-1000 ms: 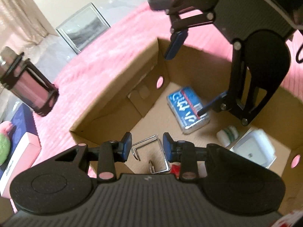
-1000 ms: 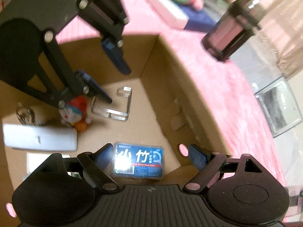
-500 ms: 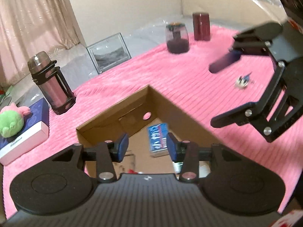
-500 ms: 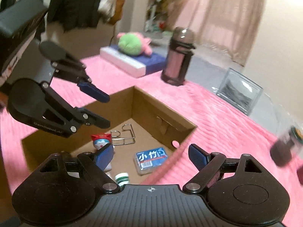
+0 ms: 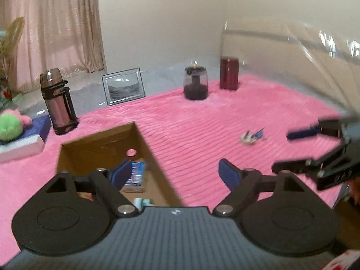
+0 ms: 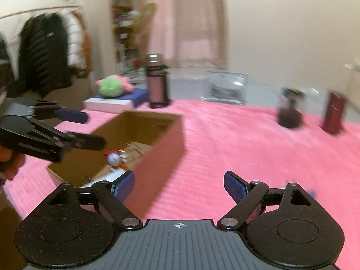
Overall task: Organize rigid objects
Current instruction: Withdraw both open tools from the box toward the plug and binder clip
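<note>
An open cardboard box (image 5: 144,144) sits on a pink blanket (image 5: 202,121). Inside it lie a blue plastic case (image 5: 137,175), a small white-green item (image 5: 142,201) and a red-blue cat figurine (image 6: 113,158). A small blue-and-white object (image 5: 250,136) lies loose on the blanket to the right of the box. My left gripper (image 5: 174,172) is open and empty above the box's right wall. My right gripper (image 6: 178,184) is open and empty, right of the box (image 6: 162,144). Each gripper shows in the other's view: the right gripper (image 5: 297,150), the left gripper (image 6: 83,129).
A dark thermos (image 5: 58,101), a picture frame (image 5: 122,86), a dark glass jar (image 5: 195,82) and a red canister (image 5: 229,73) stand along the blanket's far edge. A green plush (image 5: 9,126) lies on a blue-white box (image 5: 22,144) at left. Coats (image 6: 45,56) hang behind.
Both grippers have lifted out of the box and tilted up toward the room. My left gripper's jaws have opened wide. The right gripper has moved to the right, away from the box.
</note>
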Demonstrator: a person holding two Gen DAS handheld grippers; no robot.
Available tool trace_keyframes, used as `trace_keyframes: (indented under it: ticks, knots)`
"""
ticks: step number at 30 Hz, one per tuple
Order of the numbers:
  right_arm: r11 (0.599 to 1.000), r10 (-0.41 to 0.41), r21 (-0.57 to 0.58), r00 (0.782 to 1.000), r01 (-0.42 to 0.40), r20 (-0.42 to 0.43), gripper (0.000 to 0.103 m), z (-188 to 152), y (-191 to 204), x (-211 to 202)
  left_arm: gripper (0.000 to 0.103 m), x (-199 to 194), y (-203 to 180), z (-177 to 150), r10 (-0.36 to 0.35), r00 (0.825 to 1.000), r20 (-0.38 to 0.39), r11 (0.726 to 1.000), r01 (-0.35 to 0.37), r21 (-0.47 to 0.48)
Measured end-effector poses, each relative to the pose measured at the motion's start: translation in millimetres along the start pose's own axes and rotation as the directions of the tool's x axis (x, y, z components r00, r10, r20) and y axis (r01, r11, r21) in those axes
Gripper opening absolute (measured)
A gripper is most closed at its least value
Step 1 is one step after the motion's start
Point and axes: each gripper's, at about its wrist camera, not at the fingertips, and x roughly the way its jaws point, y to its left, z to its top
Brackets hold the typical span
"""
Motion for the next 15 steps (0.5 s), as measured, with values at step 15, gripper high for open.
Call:
trace_keyframes:
  ticks: [15]
  knots:
    - [0.927,-0.293,0.249,0.956,0.28,0.018,0.083,-60.8,-105.0,-86.5,0.088,33.0,-97.4,-27.6,0.003,0.999,0.043,0.985,0.005,-0.172]
